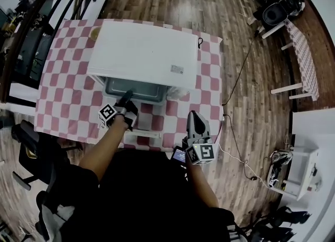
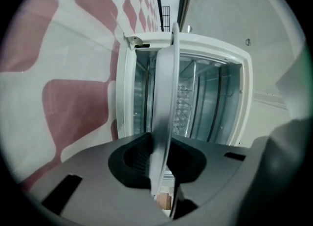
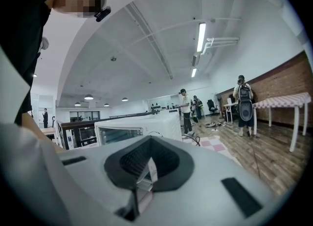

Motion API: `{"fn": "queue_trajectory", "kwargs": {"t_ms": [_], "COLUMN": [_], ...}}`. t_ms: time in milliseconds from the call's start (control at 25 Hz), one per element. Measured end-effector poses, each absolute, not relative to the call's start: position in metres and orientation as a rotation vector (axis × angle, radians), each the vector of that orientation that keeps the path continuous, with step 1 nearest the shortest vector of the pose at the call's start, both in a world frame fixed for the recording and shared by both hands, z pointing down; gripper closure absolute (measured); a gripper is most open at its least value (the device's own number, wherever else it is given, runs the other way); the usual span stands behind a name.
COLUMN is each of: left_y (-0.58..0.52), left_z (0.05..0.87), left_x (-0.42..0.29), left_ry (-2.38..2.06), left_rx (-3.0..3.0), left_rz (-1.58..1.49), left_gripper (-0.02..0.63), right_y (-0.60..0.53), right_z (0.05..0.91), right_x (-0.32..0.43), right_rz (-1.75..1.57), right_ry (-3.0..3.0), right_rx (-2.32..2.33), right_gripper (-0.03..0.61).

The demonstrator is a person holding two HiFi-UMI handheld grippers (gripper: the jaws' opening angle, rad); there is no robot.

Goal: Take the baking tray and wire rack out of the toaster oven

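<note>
Looking down, head view: a white toaster oven [image 1: 144,52] stands on a pink-and-white checked tablecloth [image 1: 63,99], its mouth facing the person.
Left gripper [image 1: 126,97]: at the oven's mouth, tips on the near rim of the grey baking tray [image 1: 140,91]. The tray sticks partly out of the oven.
Right gripper [image 1: 194,116]: well apart from the tray, to the right of and behind the left gripper, off the oven's right front corner, over the cloth.
Left gripper view: jaws clamped on the thin rim of the baking tray. The tray is seen edge-on and runs straight ahead from the jaws into the open cavity.
Right gripper view: jaws together. The toaster oven stands ahead and left of the jaws. A standing person [image 3: 185,110] is far beyond it, on a wooden floor [image 3: 254,142].
</note>
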State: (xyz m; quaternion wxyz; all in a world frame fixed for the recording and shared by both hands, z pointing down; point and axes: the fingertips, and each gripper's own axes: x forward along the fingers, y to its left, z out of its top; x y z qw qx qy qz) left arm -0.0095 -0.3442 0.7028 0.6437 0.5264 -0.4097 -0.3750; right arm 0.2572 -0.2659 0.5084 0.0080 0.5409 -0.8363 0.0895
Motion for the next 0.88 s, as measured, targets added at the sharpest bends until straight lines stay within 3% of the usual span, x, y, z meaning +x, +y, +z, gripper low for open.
{"fn": "queue_trajectory", "kwargs": {"t_ms": [880], "left_y": [-0.228], "left_z": [0.676], "left_x": [-0.021], "left_ry": [-0.822], "left_rx": [1.141], "left_rz": [-0.792], "left_gripper": [0.557], "right_y": [-0.180], "right_z": [0.479], "right_x": [0.193], "right_rz": [0.237], "right_ry": [-2.578], "right_rx": [1.819], "right_gripper": [0.575]}}
